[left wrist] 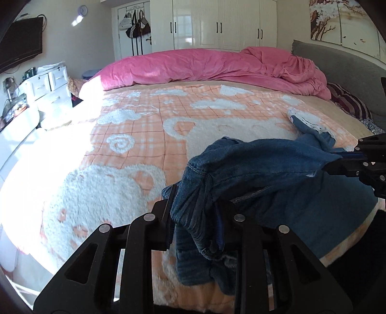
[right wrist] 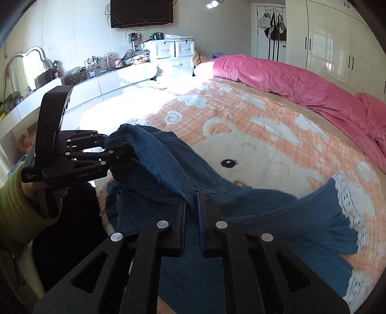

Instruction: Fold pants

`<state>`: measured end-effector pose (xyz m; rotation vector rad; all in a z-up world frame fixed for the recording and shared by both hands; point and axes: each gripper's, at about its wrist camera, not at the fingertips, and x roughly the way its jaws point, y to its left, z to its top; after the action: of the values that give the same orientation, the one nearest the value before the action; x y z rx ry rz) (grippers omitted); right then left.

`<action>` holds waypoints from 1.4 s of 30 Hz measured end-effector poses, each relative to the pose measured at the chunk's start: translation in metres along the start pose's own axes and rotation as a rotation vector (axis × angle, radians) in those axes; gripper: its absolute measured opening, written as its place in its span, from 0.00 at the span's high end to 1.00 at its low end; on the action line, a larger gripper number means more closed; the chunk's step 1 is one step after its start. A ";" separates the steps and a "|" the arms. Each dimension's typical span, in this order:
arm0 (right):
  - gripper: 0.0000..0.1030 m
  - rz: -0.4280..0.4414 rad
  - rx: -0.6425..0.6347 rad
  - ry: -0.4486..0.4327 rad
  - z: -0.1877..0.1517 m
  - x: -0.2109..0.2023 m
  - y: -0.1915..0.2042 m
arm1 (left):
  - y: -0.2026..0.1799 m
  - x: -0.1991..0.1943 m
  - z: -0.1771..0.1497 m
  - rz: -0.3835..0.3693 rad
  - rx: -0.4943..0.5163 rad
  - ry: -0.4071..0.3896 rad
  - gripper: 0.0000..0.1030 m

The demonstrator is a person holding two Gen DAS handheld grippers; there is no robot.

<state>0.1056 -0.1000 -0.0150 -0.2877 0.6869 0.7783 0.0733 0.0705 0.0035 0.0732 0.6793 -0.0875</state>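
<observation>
Blue pants (right wrist: 253, 212) stretched over the near bed (right wrist: 277, 145) edge, pinched between left gripper (right wrist: 123, 157) and right gripper (right wrist: 193, 205), both clamped on denim.

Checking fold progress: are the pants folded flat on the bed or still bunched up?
Bunched, not folded. The pants hang crumpled between the left gripper and right gripper, both pinching denim, lace-trimmed hems trailing over the blanket.

Strong sunlight washes over a bed covered by a peach-and-white fleece cartoon blanket (left wrist: 135, 135), a rumpled pink duvet (left wrist: 217, 65) along its far side. Glossy white wardrobe doors (left wrist: 217, 24), a wall-mounted black television (right wrist: 141, 10) and a long white desk (right wrist: 101, 82) surround it.
</observation>
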 end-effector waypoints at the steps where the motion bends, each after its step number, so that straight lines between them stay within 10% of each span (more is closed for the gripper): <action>1: 0.93 -0.005 0.002 0.001 -0.006 -0.001 0.005 | -0.004 -0.002 -0.006 0.001 0.023 0.002 0.81; 9: 0.93 0.016 0.096 0.020 -0.059 -0.005 0.021 | -0.022 -0.014 -0.031 0.024 0.147 0.018 0.75; 19: 0.93 -0.061 0.091 -0.138 0.005 -0.016 0.000 | -0.011 0.018 0.070 0.111 0.344 -0.171 0.80; 29: 0.93 0.080 0.000 -0.003 -0.043 -0.001 0.036 | -0.012 -0.003 -0.042 0.063 0.463 -0.080 0.78; 38: 0.92 0.136 0.017 0.050 -0.061 0.007 0.065 | 0.000 -0.021 -0.048 0.011 0.313 -0.029 0.63; 40: 0.74 0.097 0.030 -0.007 -0.054 -0.008 0.060 | 0.004 -0.022 -0.051 0.009 0.293 -0.018 0.62; 42: 0.36 0.028 -0.008 -0.046 -0.051 -0.017 0.057 | 0.009 -0.027 -0.054 -0.012 0.242 -0.007 0.61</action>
<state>0.0320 -0.0949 -0.0414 -0.2676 0.6456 0.8119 0.0194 0.0860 -0.0207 0.3011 0.6599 -0.1818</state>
